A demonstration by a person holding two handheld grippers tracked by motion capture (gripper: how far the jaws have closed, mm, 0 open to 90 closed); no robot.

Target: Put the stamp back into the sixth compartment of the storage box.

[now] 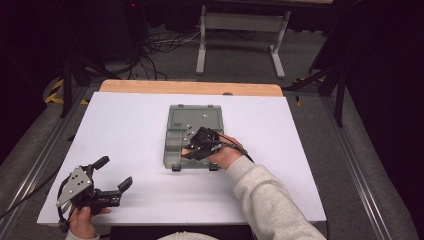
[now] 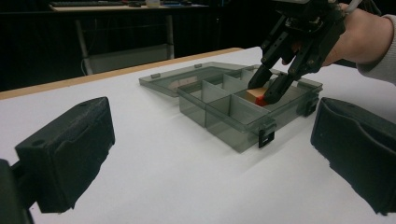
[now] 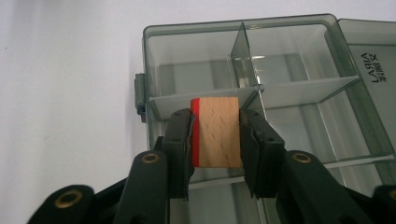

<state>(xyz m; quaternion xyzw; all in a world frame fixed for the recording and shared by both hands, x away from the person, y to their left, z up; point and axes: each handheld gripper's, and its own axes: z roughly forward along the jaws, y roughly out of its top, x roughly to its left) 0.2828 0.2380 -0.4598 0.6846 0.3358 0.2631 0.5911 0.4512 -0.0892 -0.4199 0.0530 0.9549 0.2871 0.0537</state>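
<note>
Right gripper (image 3: 215,140) fingers are clamping a red-edged wooden block (image 3: 218,131) inside the grey transparent plastic compartment box (image 3: 154,60). Left gripper (image 1: 111,174) fingers are gaping wide, holding nothing, over the white counter (image 1: 125,130).

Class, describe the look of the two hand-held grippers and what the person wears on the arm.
Both grippers are black with two blocky jaws. The left gripper carries a grey three-cornered plate. The right gripper shows brass-coloured pivot rivets. The sleeve is light grey.

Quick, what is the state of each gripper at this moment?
Left gripper: open, holding nothing.
Right gripper: closed on the wooden block, over the compartment box.
</note>
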